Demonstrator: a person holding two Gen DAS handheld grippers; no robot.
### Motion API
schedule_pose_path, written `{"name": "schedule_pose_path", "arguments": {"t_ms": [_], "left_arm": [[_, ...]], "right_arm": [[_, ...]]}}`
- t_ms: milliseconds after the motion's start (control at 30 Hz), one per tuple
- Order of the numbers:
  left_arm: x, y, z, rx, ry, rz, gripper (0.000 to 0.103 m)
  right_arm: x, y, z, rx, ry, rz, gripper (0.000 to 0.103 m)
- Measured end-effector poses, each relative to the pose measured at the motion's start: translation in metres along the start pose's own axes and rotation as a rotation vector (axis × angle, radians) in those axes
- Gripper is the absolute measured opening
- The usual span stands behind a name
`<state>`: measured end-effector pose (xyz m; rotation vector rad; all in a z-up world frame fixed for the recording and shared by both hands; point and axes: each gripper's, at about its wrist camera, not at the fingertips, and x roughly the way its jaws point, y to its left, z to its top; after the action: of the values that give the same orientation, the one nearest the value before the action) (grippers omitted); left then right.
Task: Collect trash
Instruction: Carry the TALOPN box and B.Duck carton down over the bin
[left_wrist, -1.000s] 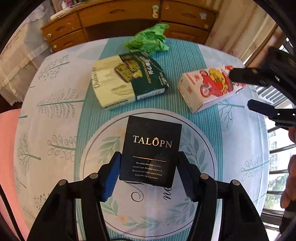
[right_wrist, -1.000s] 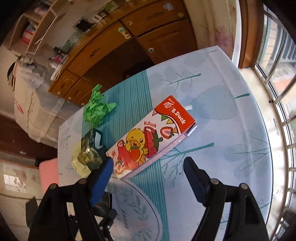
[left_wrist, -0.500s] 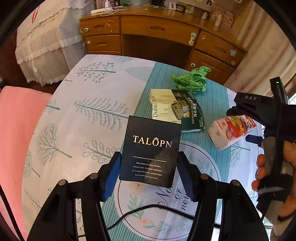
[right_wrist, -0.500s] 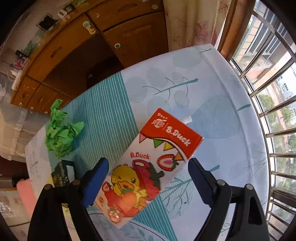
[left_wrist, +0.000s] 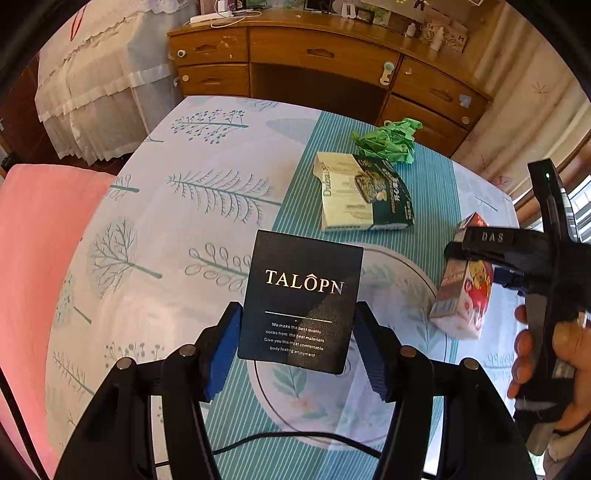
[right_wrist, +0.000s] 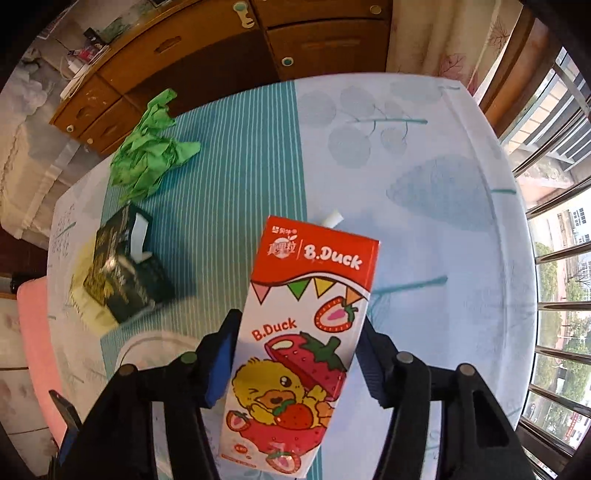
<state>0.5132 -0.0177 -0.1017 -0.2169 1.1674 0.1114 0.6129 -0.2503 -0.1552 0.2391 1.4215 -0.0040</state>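
Observation:
My left gripper (left_wrist: 297, 314) is shut on a black TALOPN box (left_wrist: 303, 295) and holds it above the round table (left_wrist: 184, 221). My right gripper (right_wrist: 298, 321) points down over a red and white B.Duck drink carton (right_wrist: 295, 350). Its jaws are closing, and both pads touch the carton's long sides. The left wrist view shows the same carton (left_wrist: 465, 295) under the right gripper (left_wrist: 491, 258), with a hand on its handle. A crumpled green paper (left_wrist: 388, 142) (right_wrist: 147, 162) and a green and cream snack box (left_wrist: 362, 195) (right_wrist: 118, 280) lie on the cloth.
A wooden desk (left_wrist: 325, 66) with drawers stands behind the table. A pink chair (left_wrist: 33, 258) sits at the table's left. Window bars (right_wrist: 554, 258) run close along the right edge. A black cable (left_wrist: 295, 437) crosses the cloth near my left gripper.
The left gripper rose and drew back with the black box. The right gripper came down over the B.Duck carton, and its jaws narrowed onto the carton's sides.

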Motion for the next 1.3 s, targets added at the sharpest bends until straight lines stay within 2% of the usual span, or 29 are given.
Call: {"name": "schedule_pose_path", "arguments": {"t_ms": [200,400,667,767,1033,1300], "left_arm": [[-0.027,0.006,-0.030,0.021,-0.009,-0.041,0.059],[-0.068,0.023,-0.079,0.078,-0.016,-0.123,0.059],[-0.138,0.050,-0.172,0.289,-0.041,-0.226,0.059],[-0.165,0.065,-0.213,0.370,-0.060,-0.257,0.059],[-0.210,0.103,-0.305,0.468,-0.018,-0.290,0.059],[-0.204,0.118,-0.377,0.482,0.054,-0.288,0.059]], "right_arm": [[-0.029,-0.012,-0.063,0.000,0.000,0.099,0.056],[-0.080,-0.014,-0.143,0.013,-0.085,0.129,0.056],[-0.149,-0.011,-0.285,0.104,-0.215,0.122,0.056],[-0.163,-0.003,-0.341,0.125,-0.246,0.112,0.056],[-0.171,0.011,-0.463,0.107,-0.237,0.115,0.056],[-0.148,0.009,-0.544,0.033,-0.187,0.058,0.056]]}}
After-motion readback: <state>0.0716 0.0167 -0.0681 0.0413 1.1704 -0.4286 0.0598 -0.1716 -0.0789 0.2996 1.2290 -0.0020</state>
